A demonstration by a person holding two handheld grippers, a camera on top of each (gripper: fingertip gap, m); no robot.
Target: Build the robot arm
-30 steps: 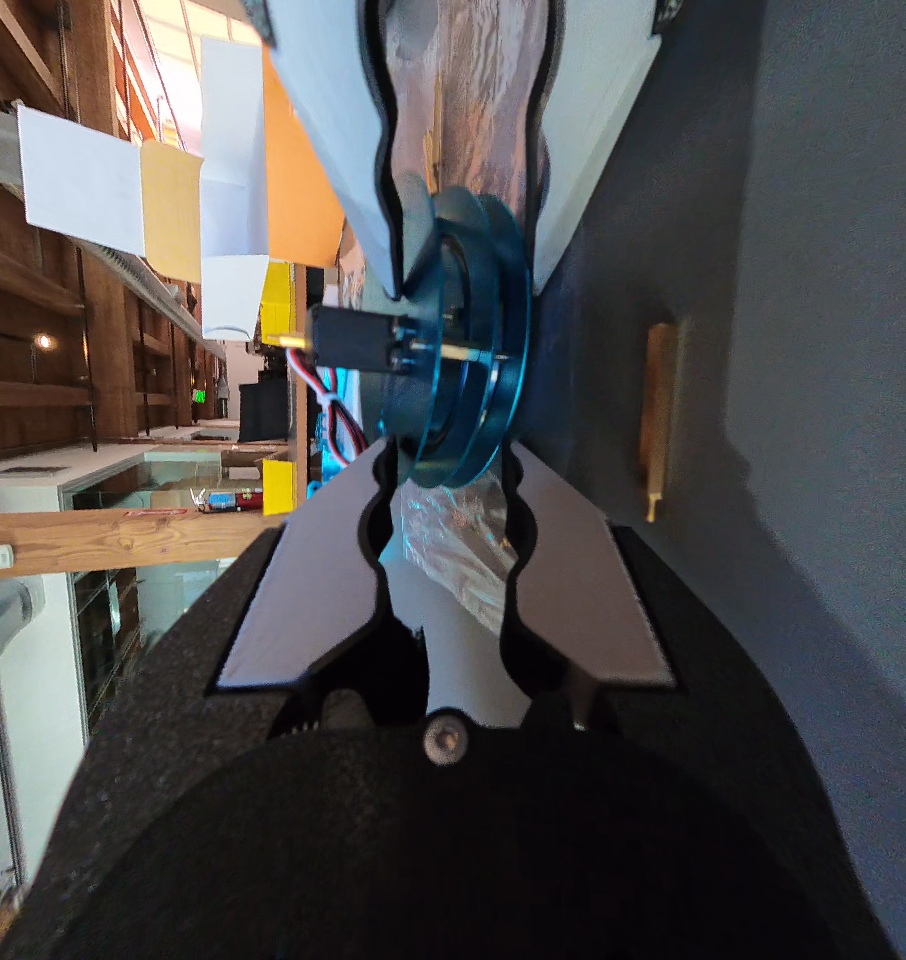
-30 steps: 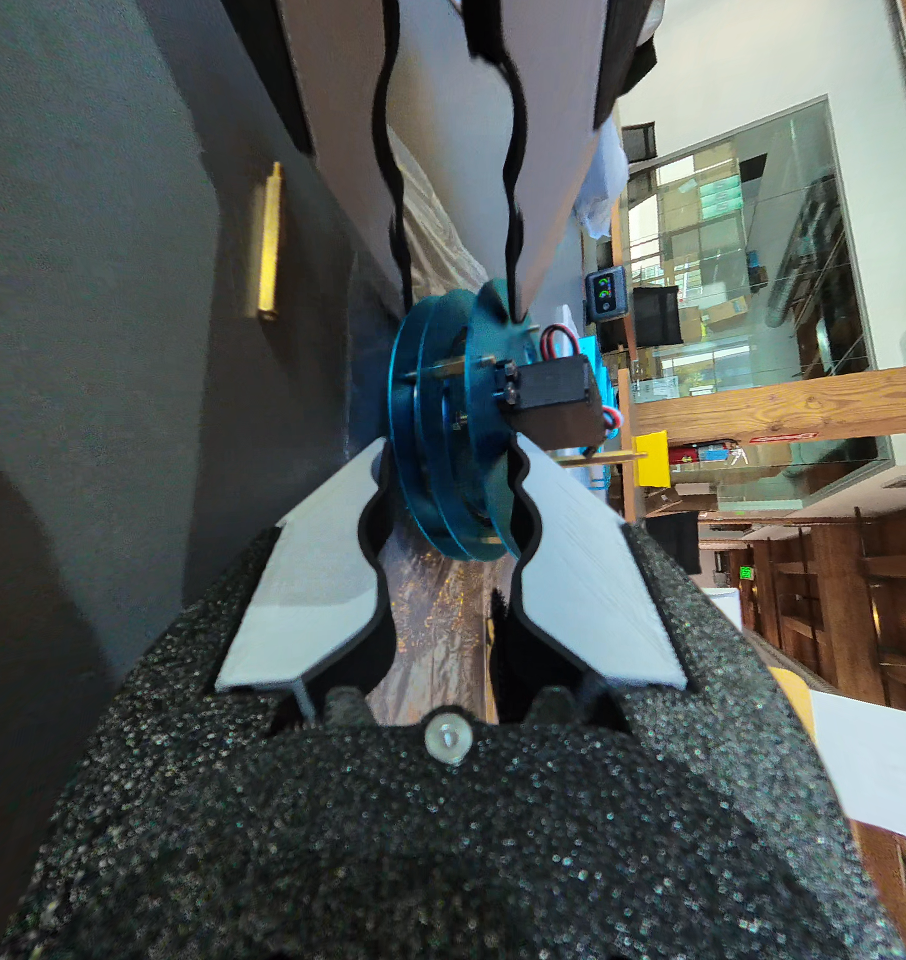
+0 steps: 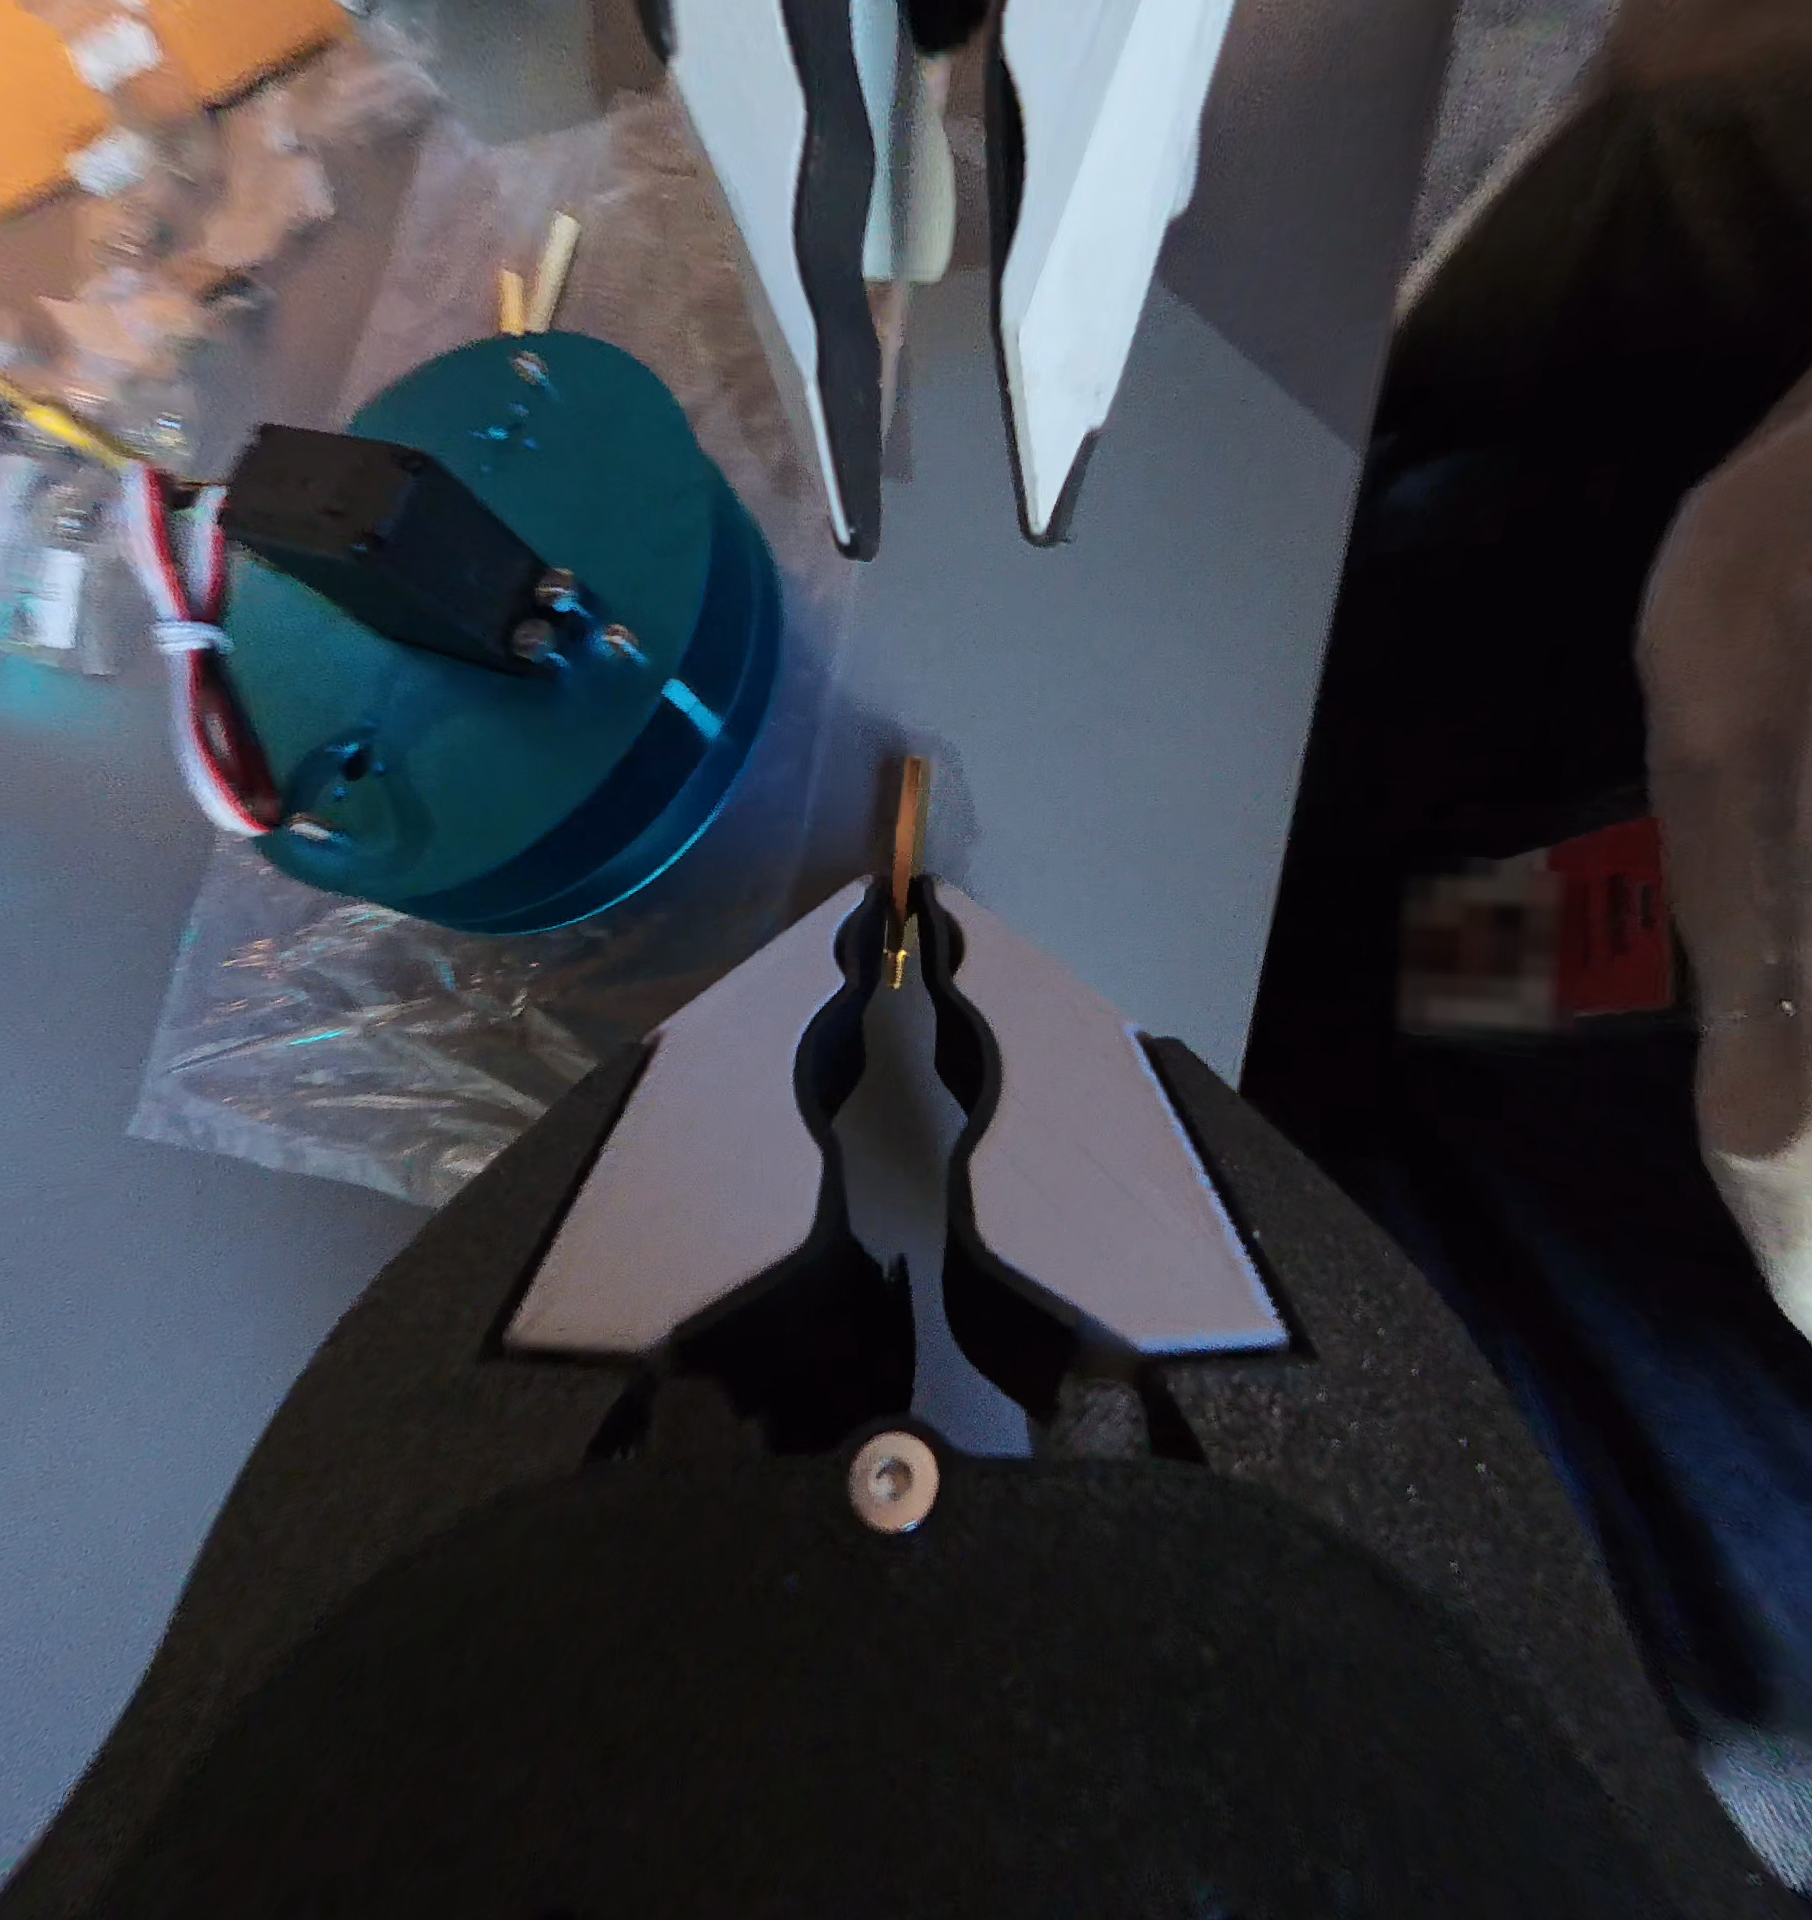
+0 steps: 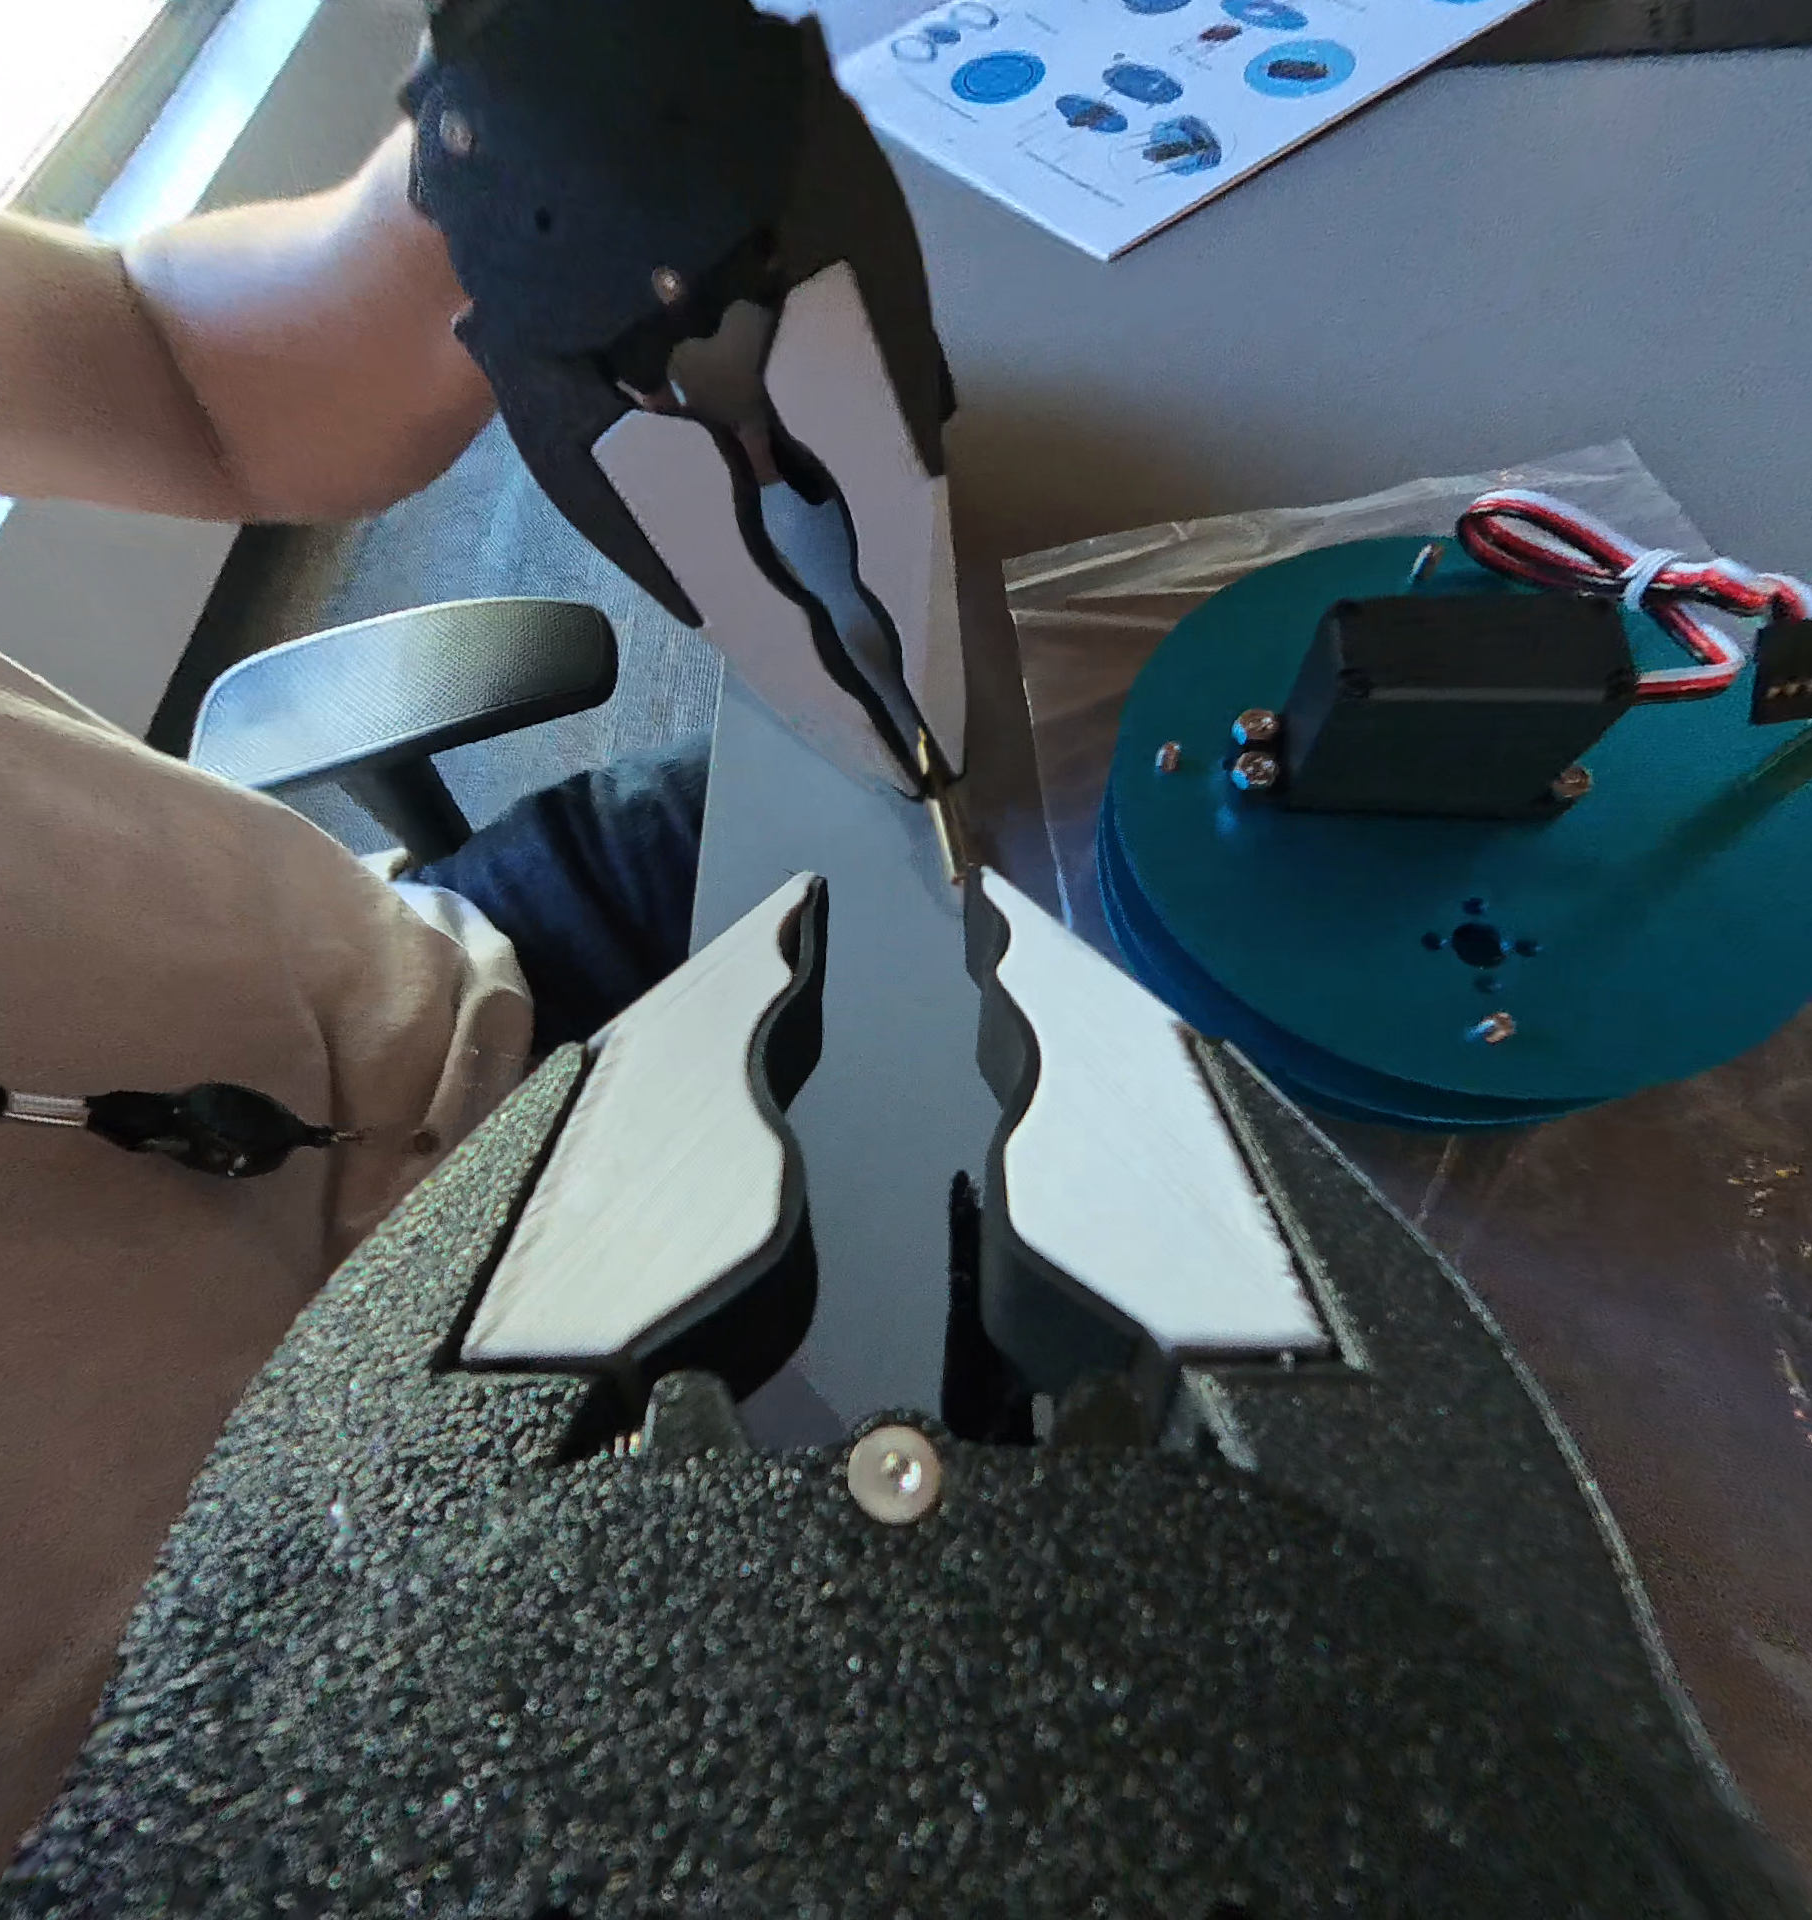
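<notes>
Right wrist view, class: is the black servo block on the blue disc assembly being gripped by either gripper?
No. The black servo block sits untouched on the blue disc assembly, while the left gripper pinches a small brass standoff.

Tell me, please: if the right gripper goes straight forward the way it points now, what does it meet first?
Most likely the brass standoff pinched in the left gripper, just ahead of the open right gripper, then the left gripper's fingertips. Depth is unclear; the standoff seems near the right-hand fingertip.
</notes>
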